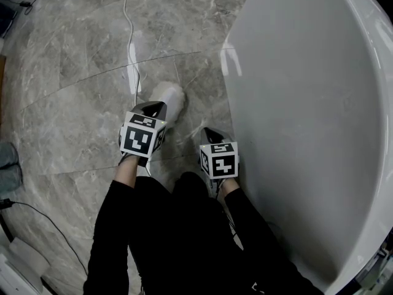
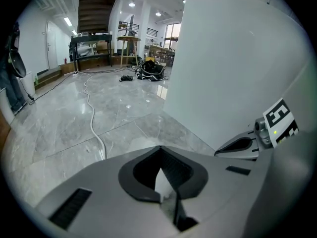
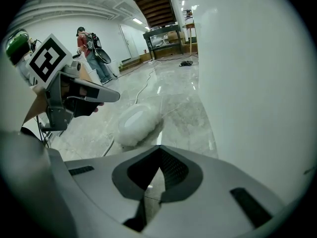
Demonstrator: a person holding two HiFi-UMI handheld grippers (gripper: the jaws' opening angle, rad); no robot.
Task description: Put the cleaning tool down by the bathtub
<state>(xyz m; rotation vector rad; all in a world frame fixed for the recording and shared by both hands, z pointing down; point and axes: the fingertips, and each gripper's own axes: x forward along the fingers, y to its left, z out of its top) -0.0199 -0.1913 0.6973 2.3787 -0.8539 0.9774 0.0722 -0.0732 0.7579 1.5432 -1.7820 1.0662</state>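
Note:
The cleaning tool point(image 1: 170, 99), a white fluffy pad, lies on the grey marble floor a short way left of the white bathtub point(image 1: 307, 103). My left gripper point(image 1: 153, 108) hangs just over its near end with the jaws shut. In the right gripper view the tool point(image 3: 136, 123) sits below and right of the left gripper point(image 3: 111, 97), apart from it. Only a white sliver point(image 2: 161, 181) shows through the left jaws' gap. My right gripper point(image 1: 212, 133) is shut and empty, close beside the tub wall point(image 3: 257, 83).
A white cable point(image 1: 132, 60) runs across the floor past the tool's left side. A black cable point(image 1: 49, 220) lies at the lower left. A person point(image 3: 91, 53) stands far off by the wall. Tables and bags point(image 2: 151, 69) stand at the far end.

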